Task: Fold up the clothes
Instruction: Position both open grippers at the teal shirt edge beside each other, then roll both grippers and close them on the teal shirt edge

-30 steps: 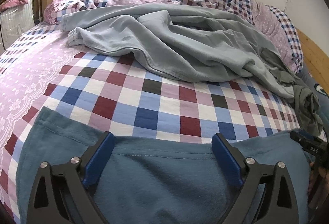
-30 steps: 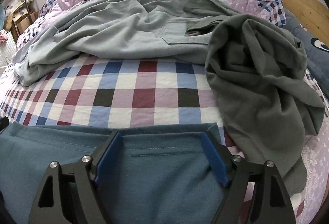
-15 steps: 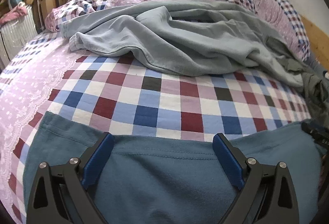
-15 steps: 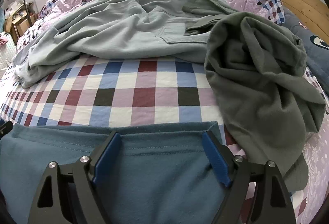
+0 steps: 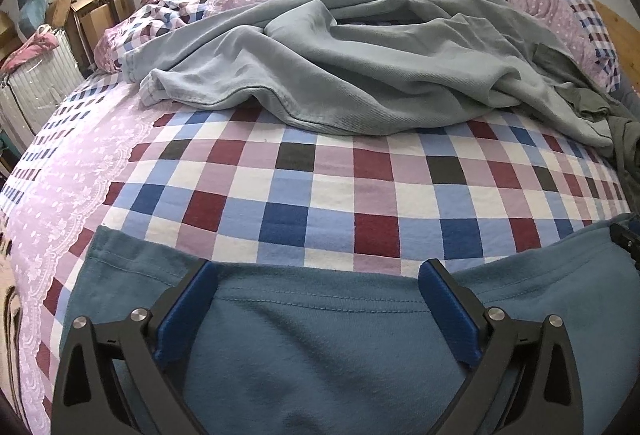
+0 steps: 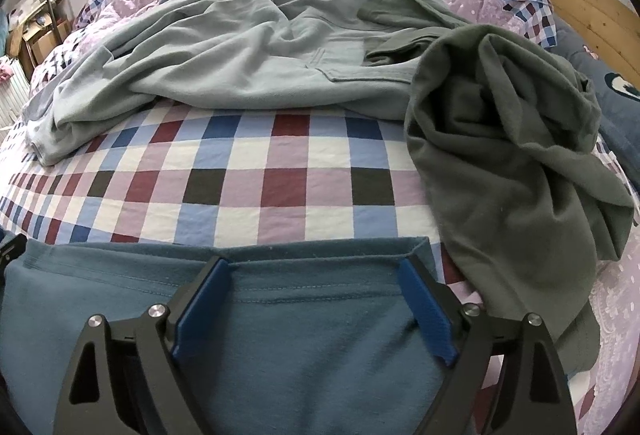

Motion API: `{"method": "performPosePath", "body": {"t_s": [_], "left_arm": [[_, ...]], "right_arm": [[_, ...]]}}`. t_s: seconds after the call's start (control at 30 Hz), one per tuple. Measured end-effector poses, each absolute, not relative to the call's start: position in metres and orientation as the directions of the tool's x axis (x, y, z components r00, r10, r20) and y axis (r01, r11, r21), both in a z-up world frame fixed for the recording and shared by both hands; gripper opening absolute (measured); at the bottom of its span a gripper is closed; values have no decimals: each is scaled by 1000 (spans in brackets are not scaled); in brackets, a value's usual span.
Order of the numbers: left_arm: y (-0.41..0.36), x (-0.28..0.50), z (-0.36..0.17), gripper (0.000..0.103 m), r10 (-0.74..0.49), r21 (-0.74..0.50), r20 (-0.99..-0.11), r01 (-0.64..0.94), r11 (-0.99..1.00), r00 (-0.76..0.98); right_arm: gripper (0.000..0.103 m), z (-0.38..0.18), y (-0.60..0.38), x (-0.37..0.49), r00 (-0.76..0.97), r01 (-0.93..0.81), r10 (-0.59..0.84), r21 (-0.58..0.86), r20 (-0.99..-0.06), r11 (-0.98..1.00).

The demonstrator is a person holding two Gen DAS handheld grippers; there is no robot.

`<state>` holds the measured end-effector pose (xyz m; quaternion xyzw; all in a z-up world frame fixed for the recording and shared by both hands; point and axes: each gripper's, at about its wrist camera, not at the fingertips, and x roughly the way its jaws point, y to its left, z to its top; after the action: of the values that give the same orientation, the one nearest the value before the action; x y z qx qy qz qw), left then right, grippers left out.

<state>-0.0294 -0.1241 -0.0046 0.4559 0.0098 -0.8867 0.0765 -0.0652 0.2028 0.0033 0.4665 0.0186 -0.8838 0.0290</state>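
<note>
Grey trousers (image 6: 256, 47), olive shirt (image 6: 508, 155) heaped beyond teal garment (image 6: 304, 347).

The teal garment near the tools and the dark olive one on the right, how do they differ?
The teal garment lies spread flat; the dark olive garment is bunched in a crumpled heap. The teal one sits under both tools, the olive one farther out, overlapping the pale grey-green garment. Both rest on the checked bedsheet.
</note>
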Motion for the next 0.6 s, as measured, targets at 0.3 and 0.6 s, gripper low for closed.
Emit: {"method": "performPosePath", "body": {"t_s": [0.3, 0.6], "left_arm": [[-126, -30, -5, 102, -106, 30, -814, 141, -990, -572], [-130, -6, 18, 102, -145, 41, -756, 175, -984, -638]], "right_arm": [[90, 3, 205, -66, -561, 74, -42, 1, -827, -997], [90, 50, 213, -24, -705, 20, -16, 3, -709, -1000]]}}
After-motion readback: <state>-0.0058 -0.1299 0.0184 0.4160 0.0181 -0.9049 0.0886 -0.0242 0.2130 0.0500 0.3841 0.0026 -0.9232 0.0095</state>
